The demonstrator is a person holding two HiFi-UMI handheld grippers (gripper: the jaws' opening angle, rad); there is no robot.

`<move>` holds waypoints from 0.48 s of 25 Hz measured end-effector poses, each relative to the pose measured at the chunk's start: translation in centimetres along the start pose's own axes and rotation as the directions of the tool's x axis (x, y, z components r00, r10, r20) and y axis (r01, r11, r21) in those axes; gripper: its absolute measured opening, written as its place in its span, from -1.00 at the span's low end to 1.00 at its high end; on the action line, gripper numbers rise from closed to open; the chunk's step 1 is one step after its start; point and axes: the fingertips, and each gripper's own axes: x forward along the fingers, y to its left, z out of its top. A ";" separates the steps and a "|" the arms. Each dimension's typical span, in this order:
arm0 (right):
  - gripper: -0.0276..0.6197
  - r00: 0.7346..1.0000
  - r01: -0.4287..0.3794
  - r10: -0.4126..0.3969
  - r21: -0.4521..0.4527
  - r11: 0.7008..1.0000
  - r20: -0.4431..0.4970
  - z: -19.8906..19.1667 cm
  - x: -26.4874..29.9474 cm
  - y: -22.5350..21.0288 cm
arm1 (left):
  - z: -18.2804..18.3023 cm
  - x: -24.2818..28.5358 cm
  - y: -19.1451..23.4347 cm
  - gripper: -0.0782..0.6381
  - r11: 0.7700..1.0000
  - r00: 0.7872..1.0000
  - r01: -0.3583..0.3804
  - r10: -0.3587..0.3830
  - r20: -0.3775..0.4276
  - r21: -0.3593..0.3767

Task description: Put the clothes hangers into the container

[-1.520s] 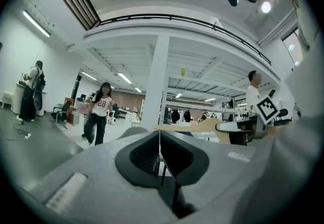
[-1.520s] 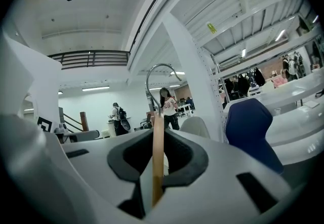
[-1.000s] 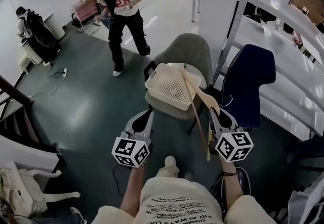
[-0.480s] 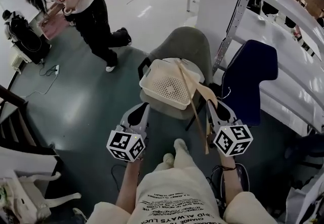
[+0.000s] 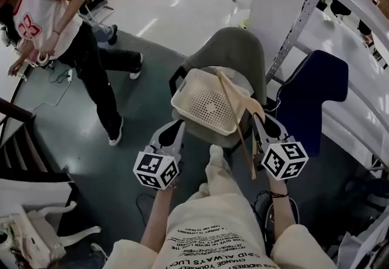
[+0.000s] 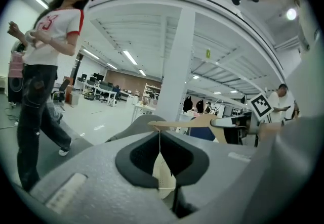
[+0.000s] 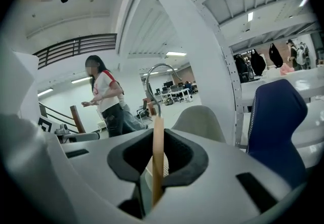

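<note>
Passer-by (image 5: 61, 37) has walked toward left edge; my grippers barely shifted. Right gripper (image 5: 261, 123) jaws clamp hanger (image 5: 238, 117) near neck, hook up. One arm lies across right rim of basket (image 5: 182, 101) on grey chair (image 5: 234, 52). I judge this is staged for tipping in. Hanger: pale wood, slim, flat. Left gripper (image 5: 172, 134) jaws closed, empty, idle beside seat.
</note>
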 end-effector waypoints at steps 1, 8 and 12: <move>-0.74 1.000 -0.010 0.010 0.001 1.000 -0.014 0.1 1.2 -0.4 | -0.2 0.9 0.7 -0.71 1.000 1.000 -0.008 0.008 -0.013 -0.007; -0.74 0.988 -0.083 0.086 0.024 0.996 -0.128 0.4 9.4 -2.9 | -0.8 7.8 4.8 -0.71 0.995 0.996 -0.055 0.049 -0.073 -0.082; -0.75 0.971 -0.128 0.136 0.052 0.990 -0.199 -0.7 13.6 -4.5 | -2.3 11.1 6.8 -0.71 0.988 0.989 -0.091 0.076 -0.125 -0.121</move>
